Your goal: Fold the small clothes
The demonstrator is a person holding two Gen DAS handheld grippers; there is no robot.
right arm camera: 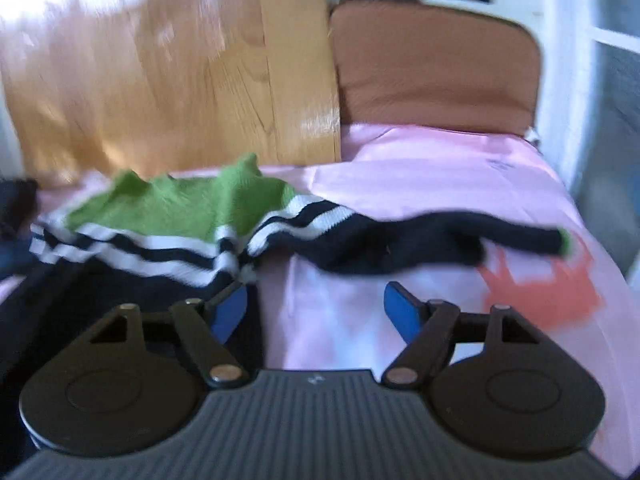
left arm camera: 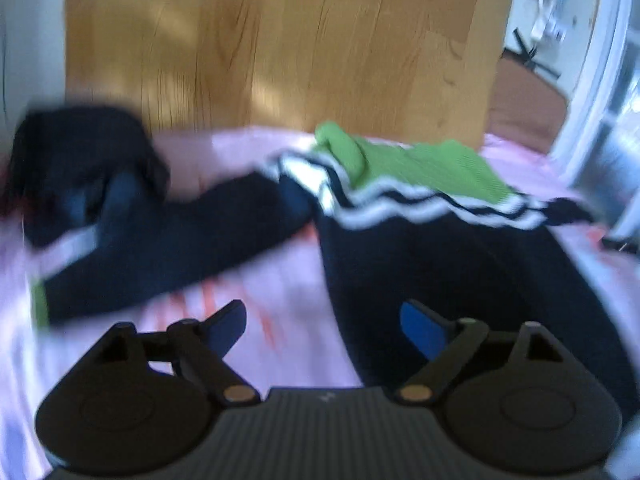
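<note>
A small knitted sweater (right arm camera: 160,216), navy with a green yoke and white stripes, is found lying spread on the pink sheet (right arm camera: 440,168) before a wooden headboard (left arm camera: 280,40). One sleeve (right arm camera: 460,240) is stretched out sideways; no fold is observed, so the folding is judged not yet started on it. A second dark garment (left arm camera: 80,152) is noted bunched at the far left. The left gripper (left arm camera: 322,326) and right gripper (right arm camera: 316,312) are seen spread wide and empty.
</note>
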